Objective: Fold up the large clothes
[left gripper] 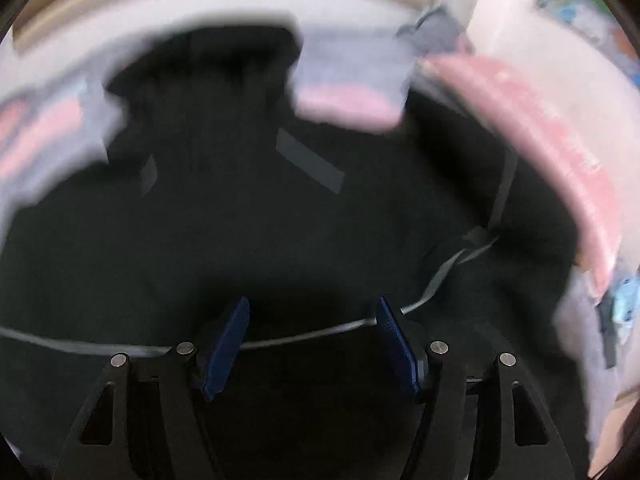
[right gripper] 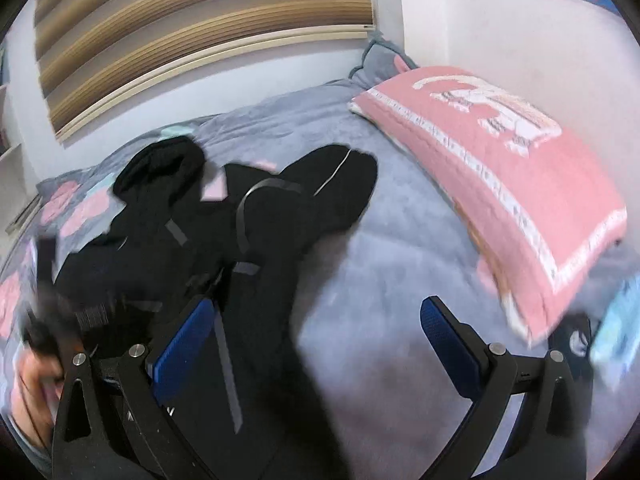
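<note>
A large black garment [right gripper: 224,240] with grey reflective strips and a thin pale cord lies crumpled on a grey bedspread [right gripper: 400,260]. In the left wrist view the black garment [left gripper: 280,220] fills most of the blurred picture. My left gripper [left gripper: 314,344] hovers close over it, its blue pads apart and pressing on nothing; the pale cord [left gripper: 304,336] runs across behind them. My right gripper [right gripper: 318,348] is open too. Its left pad [right gripper: 184,348] is over the garment's edge and its right pad over bare bedspread.
A pink quilted pillow [right gripper: 500,168] lies on the right of the bed. Wooden blinds [right gripper: 200,32] and a white wall close the far side. A blurred hand [right gripper: 32,376] shows at the lower left, and a light blue item [right gripper: 616,320] at the right edge.
</note>
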A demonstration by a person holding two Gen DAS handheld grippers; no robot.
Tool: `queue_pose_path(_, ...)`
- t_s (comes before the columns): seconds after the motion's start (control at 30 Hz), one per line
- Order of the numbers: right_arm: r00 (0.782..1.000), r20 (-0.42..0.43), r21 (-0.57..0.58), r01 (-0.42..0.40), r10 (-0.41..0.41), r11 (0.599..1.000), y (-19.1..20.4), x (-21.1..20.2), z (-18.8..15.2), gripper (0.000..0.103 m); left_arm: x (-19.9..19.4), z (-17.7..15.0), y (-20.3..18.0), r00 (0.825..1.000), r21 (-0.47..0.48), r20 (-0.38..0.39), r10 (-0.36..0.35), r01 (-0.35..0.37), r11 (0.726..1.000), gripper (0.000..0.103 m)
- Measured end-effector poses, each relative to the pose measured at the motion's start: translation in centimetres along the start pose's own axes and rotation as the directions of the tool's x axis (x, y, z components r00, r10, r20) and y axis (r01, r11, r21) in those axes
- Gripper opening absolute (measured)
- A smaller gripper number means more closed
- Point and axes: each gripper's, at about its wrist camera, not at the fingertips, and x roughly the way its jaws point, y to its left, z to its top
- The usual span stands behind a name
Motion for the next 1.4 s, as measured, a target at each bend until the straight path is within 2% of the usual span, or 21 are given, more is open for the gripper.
queue_pose_path(0.07, 1.0, -0.023, -0.016, -0.007, 0.007, 1.0, -0.9, 2.2, 2.2, 0.103, 0.8, -2.3, -1.0, 0.99, 0.078, 0.116, 0.076, -0.086, 0.993, 0.068)
queue_pose_path(0.13, 0.999, -0.036, -0.028, -0.037, 0.036, 0.999, -1.8, 4.6, 4.4, 0.103, 0.7, -2.2, -1.7, 0.986, 0.098, 0.13, 0.105, -0.118, 0.988, 0.069)
queue_pose_path(0.27, 0.994, -0.041, -0.005, -0.102, 0.102, 0.995, -3.8, 10.2, 8.6, 0.103, 0.2, -2.6, 1.4, 0.987, 0.022, 0.158, -0.016, 0.012, 1.0, 0.07)
queue_pose_path(0.4, 0.989, -0.067, 0.079, -0.13, 0.136, 0.988, -5.5, 17.3, 12.1, 0.102, 1.2, -2.3, 0.3, 0.979, 0.003, 0.195, -0.055, 0.056, 0.998, 0.071)
queue_pose_path(0.53, 0.986, -0.109, 0.134, -0.111, 0.126, 0.985, -7.1, 24.1, 13.8, 0.092, 1.6, -2.4, 1.3, 0.968, -0.03, 0.22, -0.121, 0.131, 0.991, 0.072)
queue_pose_path(0.63, 0.984, -0.135, 0.14, -0.096, 0.115, 0.985, -7.6, 27.8, 14.3, 0.09, 1.8, -2.4, 0.8, 0.968, -0.023, 0.223, -0.113, 0.121, 0.992, 0.072)
queue_pose_path(0.73, 0.984, -0.162, 0.151, -0.047, 0.072, 0.987, -8.3, 31.4, 14.7, 0.09, 2.2, -2.2, 0.8, 0.968, -0.019, 0.226, -0.112, 0.119, 0.993, 0.072)
queue_pose_path(0.83, 0.971, -0.203, 0.203, -0.087, 0.129, 0.975, -8.8, 33.9, 14.2, 0.089, 2.2, -2.3, 0.7, 0.968, -0.013, 0.228, -0.108, 0.114, 0.993, 0.072)
queue_pose_path(0.87, 0.972, -0.188, 0.191, -0.105, 0.141, 0.976, -8.6, 34.1, 14.1, 0.086, 2.2, -2.3, 0.7, 0.968, -0.012, 0.227, -0.107, 0.112, 0.994, 0.072)
queue_pose_path(0.93, 0.972, -0.159, 0.146, -0.151, 0.174, 0.978, -7.8, 33.4, 14.0, 0.042, 2.2, -2.4, 0.6, 0.967, -0.013, 0.229, -0.107, 0.113, 0.993, 0.072)
queue_pose_path(0.97, 0.975, -0.153, 0.126, -0.143, 0.162, 0.982, -7.4, 32.8, 14.1, 0.036, 2.3, -2.4, 0.7, 0.967, -0.014, 0.23, -0.109, 0.115, 0.993, 0.072)
queue_pose_path(1.0, 0.98, -0.134, 0.1, -0.134, 0.147, 0.986, -7.2, 31.6, 14.3, 0.022, 2.3, -2.4, 0.7, 0.967, -0.014, 0.23, -0.108, 0.115, 0.993, 0.072)
queue_pose_path(1.03, 0.983, -0.119, 0.083, -0.13, 0.139, 0.988, -7.1, 30.5, 14.4, 0.018, 2.3, -2.4, 0.6, 0.967, -0.013, 0.23, -0.107, 0.113, 0.994, 0.072)
queue_pose_path(1.1, 0.991, -0.072, 0.056, -0.111, 0.115, 0.992, -7.4, 26.9, 14.8, 0.017, 2.4, -2.3, 0.6, 0.967, -0.015, 0.23, -0.109, 0.115, 0.993, 0.072)
queue_pose_path(1.17, 0.999, 0.007, 0.014, -0.032, 0.032, 0.999, -8.6, 21.5, 15.1, 0.016, 2.4, -2.3, 0.7, 0.967, -0.018, 0.229, -0.112, 0.119, 0.993, 0.072)
queue_pose_path(1.23, 0.997, 0.065, 0.004, 0.037, -0.037, 0.999, -10.1, 17.4, 15.2, 0.016, 2.3, -2.3, 0.6, 0.968, -0.018, 0.227, -0.11, 0.117, 0.993, 0.072)
queue_pose_path(1.3, 0.98, 0.138, 0.021, 0.143, -0.144, 0.99, -13.0, 12.0, 15.0, 0.016, 2.4, -2.2, 0.7, 0.968, -0.018, 0.226, -0.109, 0.116, 0.993, 0.072)
queue_pose_path(1.4, 0.949, 0.158, 0.078, 0.263, -0.272, 0.962, -17.5, 7.6, 14.1, 0.016, 2.4, -2.2, 0.6, 0.97, -0.016, 0.222, -0.103, 0.109, 0.994, 0.072)
